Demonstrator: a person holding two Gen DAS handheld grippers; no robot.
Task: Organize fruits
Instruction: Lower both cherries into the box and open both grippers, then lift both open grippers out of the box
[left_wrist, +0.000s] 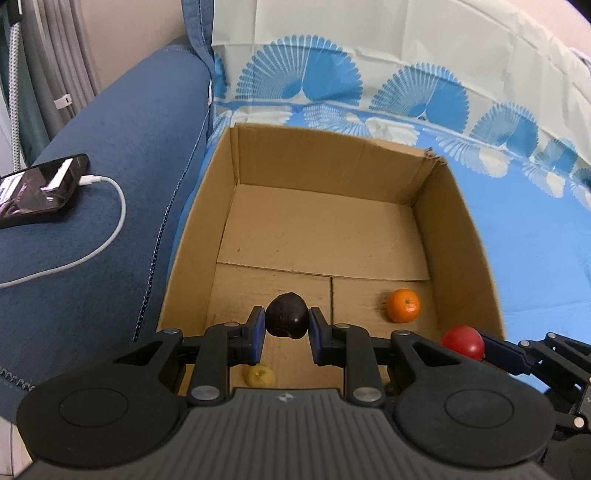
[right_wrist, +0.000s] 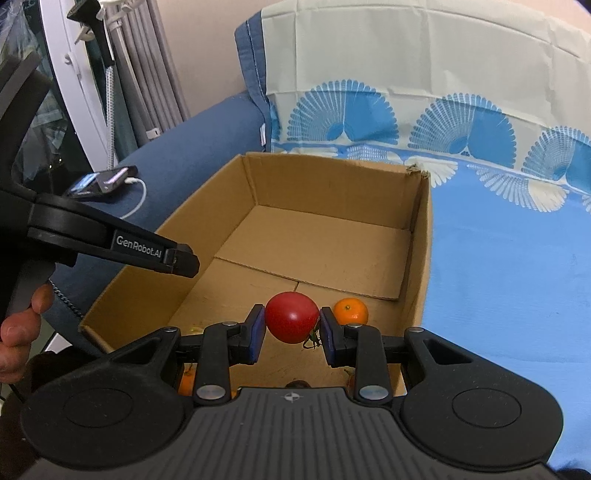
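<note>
My left gripper (left_wrist: 287, 320) is shut on a dark purple plum (left_wrist: 287, 315) and holds it above the near end of an open cardboard box (left_wrist: 458, 229). My right gripper (right_wrist: 291, 323) is shut on a red tomato (right_wrist: 291, 316) with a green stem, above the box's (right_wrist: 421, 258) near right part. The tomato also shows in the left wrist view (left_wrist: 463, 340), at the box's right wall. An orange (left_wrist: 403, 305) lies on the box floor near the right wall; it also shows in the right wrist view (right_wrist: 351, 311). A yellow fruit (left_wrist: 258, 376) lies on the floor under my left gripper.
The box sits on a blue and white patterned cloth (left_wrist: 535, 236) over a blue sofa. A phone (left_wrist: 40, 190) with a white cable (left_wrist: 110, 229) lies on the sofa armrest to the left. Another orange fruit (right_wrist: 186, 382) peeks out under my right gripper.
</note>
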